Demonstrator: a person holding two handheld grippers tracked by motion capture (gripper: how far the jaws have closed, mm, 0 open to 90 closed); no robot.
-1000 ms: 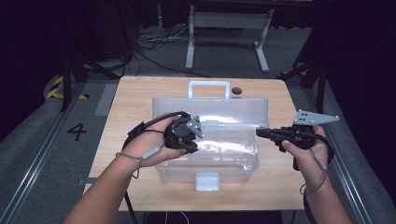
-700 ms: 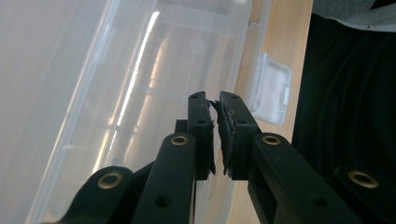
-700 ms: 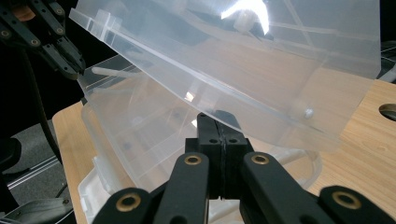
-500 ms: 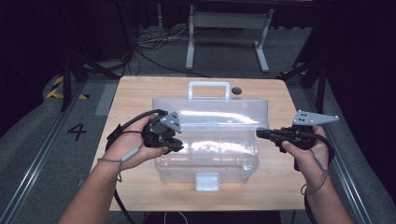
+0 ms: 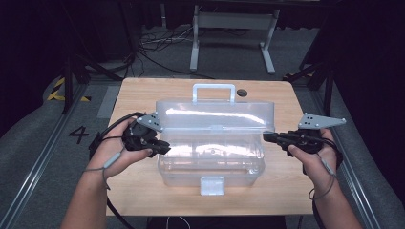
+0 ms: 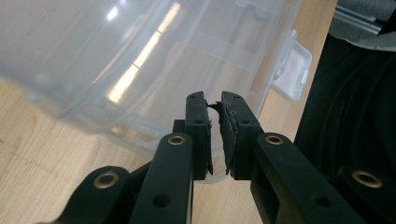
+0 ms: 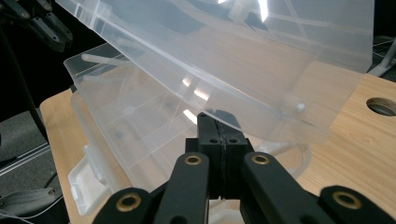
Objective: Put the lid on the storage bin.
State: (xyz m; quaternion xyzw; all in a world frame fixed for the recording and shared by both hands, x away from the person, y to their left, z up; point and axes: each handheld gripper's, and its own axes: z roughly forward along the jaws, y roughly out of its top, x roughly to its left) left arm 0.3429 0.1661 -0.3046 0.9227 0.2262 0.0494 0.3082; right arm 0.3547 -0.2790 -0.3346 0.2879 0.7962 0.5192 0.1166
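A clear plastic box (image 5: 210, 162) stands mid-table with its lid (image 5: 215, 114) tilted up and its white handle (image 5: 213, 88) at the far side. My left gripper (image 5: 165, 147) is at the box's left end; its jaws have just been opening. Up close, the left gripper (image 6: 213, 98) shows a narrow gap with nothing between the pads, and the box wall (image 6: 93, 56) is just beyond. At the box's right end, my right gripper (image 5: 266, 136) is shut on nothing. The right gripper (image 7: 223, 119) has its tips right under the raised lid's edge (image 7: 233, 46).
The box's front latch (image 5: 212, 186) hangs open toward the table's near edge. A round hole (image 5: 242, 92) is in the wooden table (image 5: 143, 95) behind the box. Beyond the table stand a metal frame (image 5: 231, 21) and floor cables (image 5: 157, 43).
My left hand has moved left, from over the box's middle to its left end. The right hand and the lid have stayed put.
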